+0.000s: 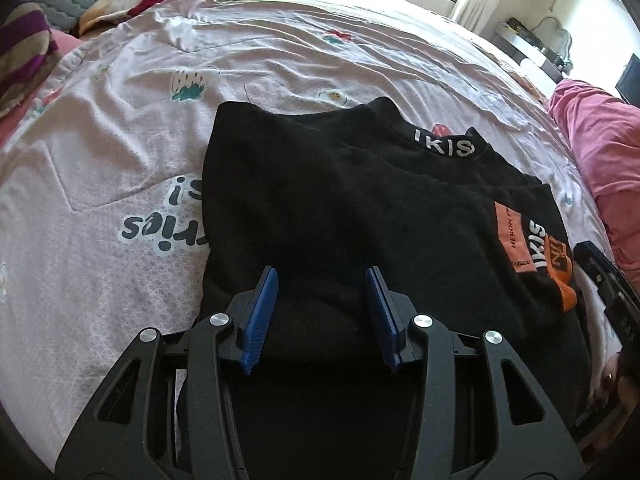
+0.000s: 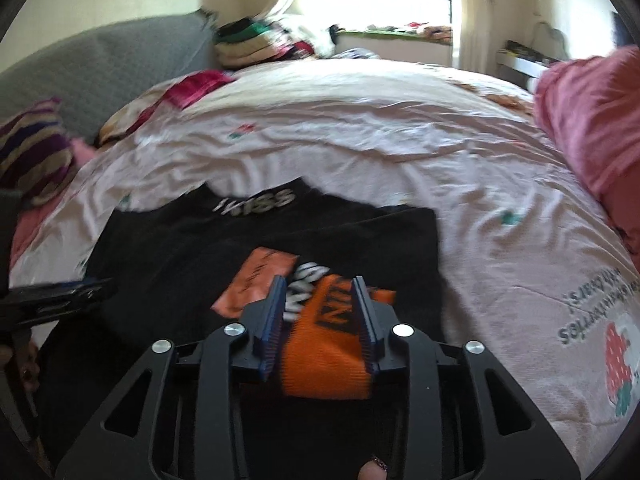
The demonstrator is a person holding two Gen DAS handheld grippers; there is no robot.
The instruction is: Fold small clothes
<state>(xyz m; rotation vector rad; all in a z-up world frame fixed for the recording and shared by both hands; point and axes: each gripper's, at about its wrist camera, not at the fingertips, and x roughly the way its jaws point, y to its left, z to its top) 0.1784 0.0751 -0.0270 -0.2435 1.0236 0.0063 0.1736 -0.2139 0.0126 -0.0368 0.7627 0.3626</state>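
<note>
gaping apart with nothing between its blue pads, the left gripper is hovering low in the frame over the near part of the black top. the right gripper is standing open too, its pads flanking the orange cuff at lower centre; whether they are touching it is unclear through the blur. the top is lying folded across the middle of the pink sheet, white lettering toward the upper right. a pink cloth is bunching at the right edge, a striped pillow at the upper left.
</note>
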